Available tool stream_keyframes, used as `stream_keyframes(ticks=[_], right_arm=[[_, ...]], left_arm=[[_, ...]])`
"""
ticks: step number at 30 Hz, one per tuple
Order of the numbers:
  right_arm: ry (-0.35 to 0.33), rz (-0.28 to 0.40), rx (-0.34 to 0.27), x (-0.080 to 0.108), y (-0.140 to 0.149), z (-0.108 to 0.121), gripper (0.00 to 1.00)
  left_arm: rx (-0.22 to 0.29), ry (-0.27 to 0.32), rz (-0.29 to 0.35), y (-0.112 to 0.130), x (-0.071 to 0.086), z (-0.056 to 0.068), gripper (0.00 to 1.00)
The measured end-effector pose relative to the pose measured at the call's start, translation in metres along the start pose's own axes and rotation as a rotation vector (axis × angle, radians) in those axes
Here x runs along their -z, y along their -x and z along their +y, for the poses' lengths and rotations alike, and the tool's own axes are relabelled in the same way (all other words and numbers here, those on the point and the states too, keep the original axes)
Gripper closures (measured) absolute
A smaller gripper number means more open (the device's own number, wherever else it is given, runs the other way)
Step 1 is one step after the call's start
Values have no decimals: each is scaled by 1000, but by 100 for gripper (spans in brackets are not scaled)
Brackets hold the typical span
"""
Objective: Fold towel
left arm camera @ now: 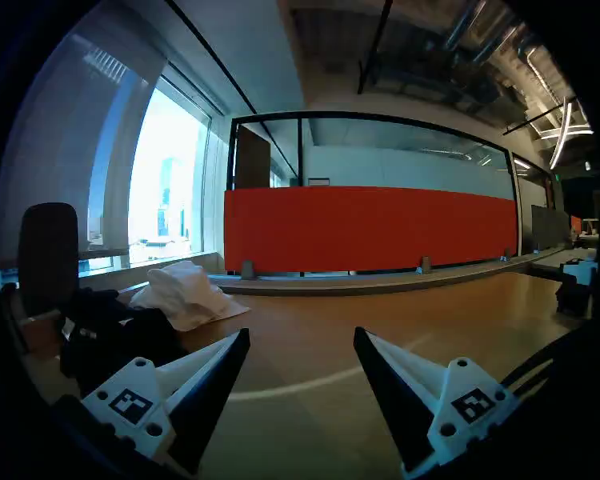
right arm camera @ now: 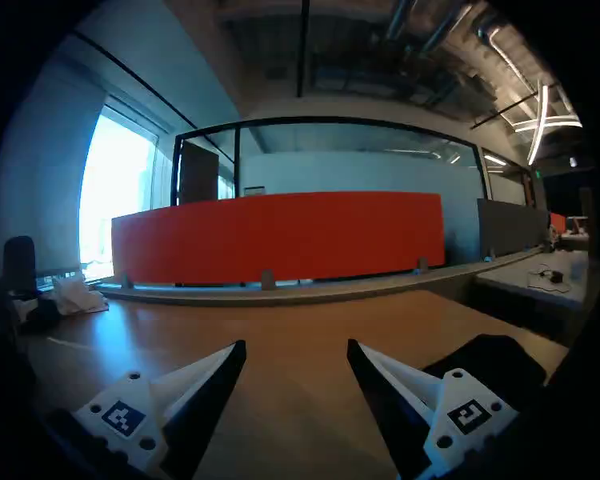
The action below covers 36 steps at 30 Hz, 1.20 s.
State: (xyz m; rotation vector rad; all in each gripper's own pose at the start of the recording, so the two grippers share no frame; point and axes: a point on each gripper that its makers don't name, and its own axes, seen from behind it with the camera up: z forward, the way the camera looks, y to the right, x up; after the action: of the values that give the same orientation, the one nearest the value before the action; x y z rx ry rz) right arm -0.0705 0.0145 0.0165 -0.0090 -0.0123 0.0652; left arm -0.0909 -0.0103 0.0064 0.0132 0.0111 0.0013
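A crumpled white towel [left arm camera: 186, 294] lies on the wooden table [left arm camera: 340, 336] at the far left, beside a heap of black cloth [left arm camera: 112, 332]. My left gripper [left arm camera: 301, 342] stands open low over the table, nothing between its fingers, the towel ahead and to its left. The right gripper view has the same white towel [right arm camera: 78, 297] small and far off at the left edge. My right gripper [right arm camera: 296, 352] is open over the bare wooden table [right arm camera: 300, 344]. A black cloth [right arm camera: 492, 360] lies just behind its right finger.
A red divider panel [left arm camera: 368, 228] runs along the table's far edge, with a glass wall behind it. A bright window [left arm camera: 168, 188] is at the left. A dark chair back [left arm camera: 48, 256] stands at the far left. Another desk [right arm camera: 540, 284] with cables sits to the right.
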Motion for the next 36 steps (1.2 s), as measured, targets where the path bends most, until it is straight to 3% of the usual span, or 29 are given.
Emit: stream_keyframes(ticks=[16,36], right_arm=[[-12,21,7,5,0,0,2],[-30,23,60,6,3,-12,2]], left_arm=[[0,0,0,1,0,0,3],[0,0,0,0,0,0,3]])
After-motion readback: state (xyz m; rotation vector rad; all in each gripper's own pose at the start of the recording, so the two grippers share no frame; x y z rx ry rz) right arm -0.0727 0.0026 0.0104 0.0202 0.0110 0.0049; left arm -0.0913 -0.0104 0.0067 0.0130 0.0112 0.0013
